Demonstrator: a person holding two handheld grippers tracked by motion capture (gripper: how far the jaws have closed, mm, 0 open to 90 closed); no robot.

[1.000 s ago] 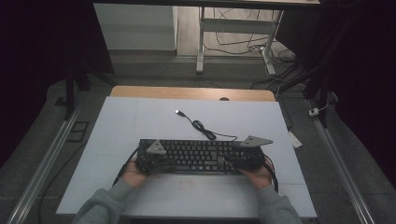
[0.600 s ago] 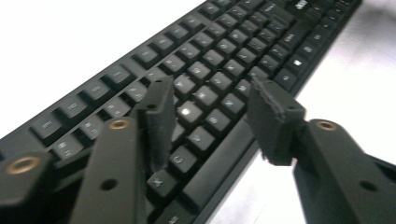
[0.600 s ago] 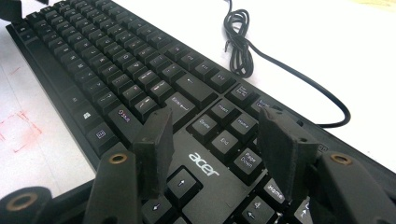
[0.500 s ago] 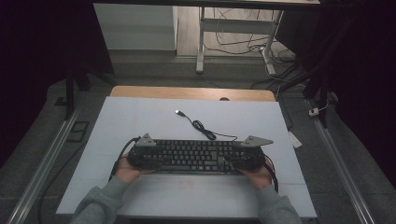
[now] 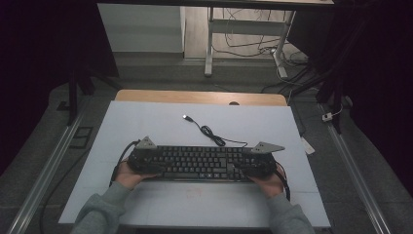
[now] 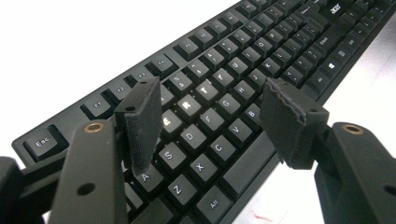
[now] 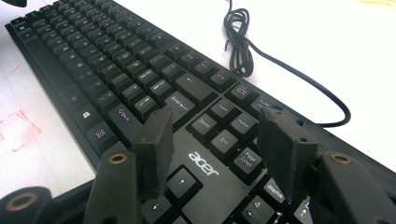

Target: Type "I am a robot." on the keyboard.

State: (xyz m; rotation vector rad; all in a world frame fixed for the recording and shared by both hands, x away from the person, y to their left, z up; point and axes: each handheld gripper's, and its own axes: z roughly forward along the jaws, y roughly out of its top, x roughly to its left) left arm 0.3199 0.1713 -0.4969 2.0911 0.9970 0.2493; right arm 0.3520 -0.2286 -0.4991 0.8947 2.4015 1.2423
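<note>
A black Acer keyboard lies flat on the white mat near the front edge. Its cable curls away to a USB plug. My left gripper is at the keyboard's left end, held by a hand. In the left gripper view the gripper hovers over the letter keys. Its jaws have just been opening, and nothing is pinched between them. My right gripper is at the keyboard's right end. Seen up close, that gripper is open above the navigation keys, gripping nothing.
The white mat covers a wooden table whose back edge shows. A faint red mark sits on the mat in front of the keyboard. Desk legs and floor cables stand beyond the table.
The left gripper has slid left towards the keyboard's left end, and its jaws have opened. The right hand and the keyboard look unmoved.
</note>
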